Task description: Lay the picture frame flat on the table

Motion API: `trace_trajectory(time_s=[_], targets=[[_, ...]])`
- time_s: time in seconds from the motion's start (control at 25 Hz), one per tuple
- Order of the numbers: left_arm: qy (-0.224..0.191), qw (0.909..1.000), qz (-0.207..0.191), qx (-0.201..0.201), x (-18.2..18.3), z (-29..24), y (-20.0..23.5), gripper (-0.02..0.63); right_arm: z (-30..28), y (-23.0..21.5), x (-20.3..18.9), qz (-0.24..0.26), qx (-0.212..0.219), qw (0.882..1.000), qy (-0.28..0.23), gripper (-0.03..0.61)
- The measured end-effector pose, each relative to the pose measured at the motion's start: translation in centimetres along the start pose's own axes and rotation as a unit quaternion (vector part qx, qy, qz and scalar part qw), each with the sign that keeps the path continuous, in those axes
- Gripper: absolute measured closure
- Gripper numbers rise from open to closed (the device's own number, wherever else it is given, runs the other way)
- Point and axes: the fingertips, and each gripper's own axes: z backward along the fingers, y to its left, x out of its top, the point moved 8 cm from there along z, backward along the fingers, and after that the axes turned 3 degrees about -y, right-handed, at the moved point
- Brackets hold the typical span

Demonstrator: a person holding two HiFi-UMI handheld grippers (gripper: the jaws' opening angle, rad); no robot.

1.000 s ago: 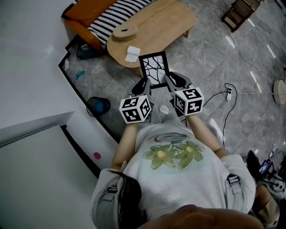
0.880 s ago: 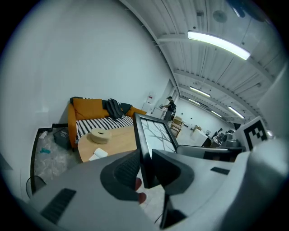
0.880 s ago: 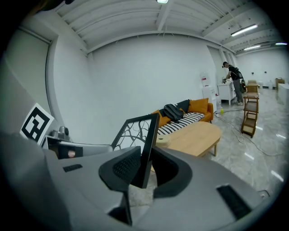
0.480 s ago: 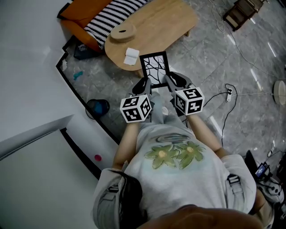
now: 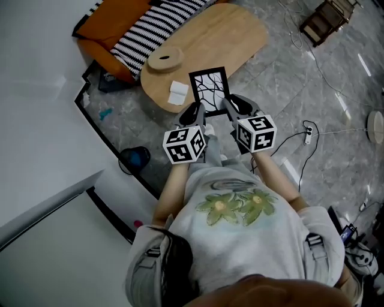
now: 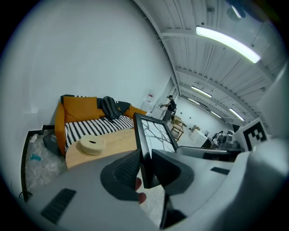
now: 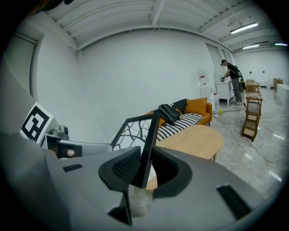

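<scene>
A black picture frame (image 5: 209, 89) with a bare-branch picture is held up in the air between both grippers, over the near edge of the oval wooden table (image 5: 234, 36). My left gripper (image 5: 198, 112) is shut on the frame's left edge (image 6: 143, 149). My right gripper (image 5: 227, 108) is shut on its right edge (image 7: 149, 144). In the head view the frame stands tilted, its picture side facing up towards me. The table (image 6: 113, 140) lies just ahead of the jaws in both gripper views.
On the table sit a round wooden disc (image 5: 165, 60) and a white folded cloth (image 5: 178, 92). An orange sofa with a striped cover (image 5: 144, 27) stands behind it. A blue bin (image 5: 135, 159) stands by the wall. Cables (image 5: 312, 129) and a wooden rack (image 5: 324, 18) are on the floor to the right.
Both grippers have carried the frame forward, from over the floor in front of the table to over the table's near edge. The grip on it is unchanged.
</scene>
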Motion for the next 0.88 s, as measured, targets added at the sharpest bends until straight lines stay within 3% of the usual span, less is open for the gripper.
trace_trajectory(time_s=[0.28, 0.64, 0.88], targets=[[0.014, 0.9997, 0.002, -0.019, 3.9, -4.4, 2.9, 0.526, -4.5, -0.9, 3.1, -0.001, -0.016, 1.0, 0.001, 0.489], [0.038, 0.9987, 0.0, -0.036, 5.7, -8.1, 4.8, 0.525, -7.9, -2.2, 4.6, 0.01, -0.034, 0.999, 0.012, 0.488], [0.05, 0.9984, 0.006, -0.025, 6.0, -9.9, 5.5, 0.525, -9.9, -3.3, 5.0, 0.013, -0.029, 0.999, 0.029, 0.489]])
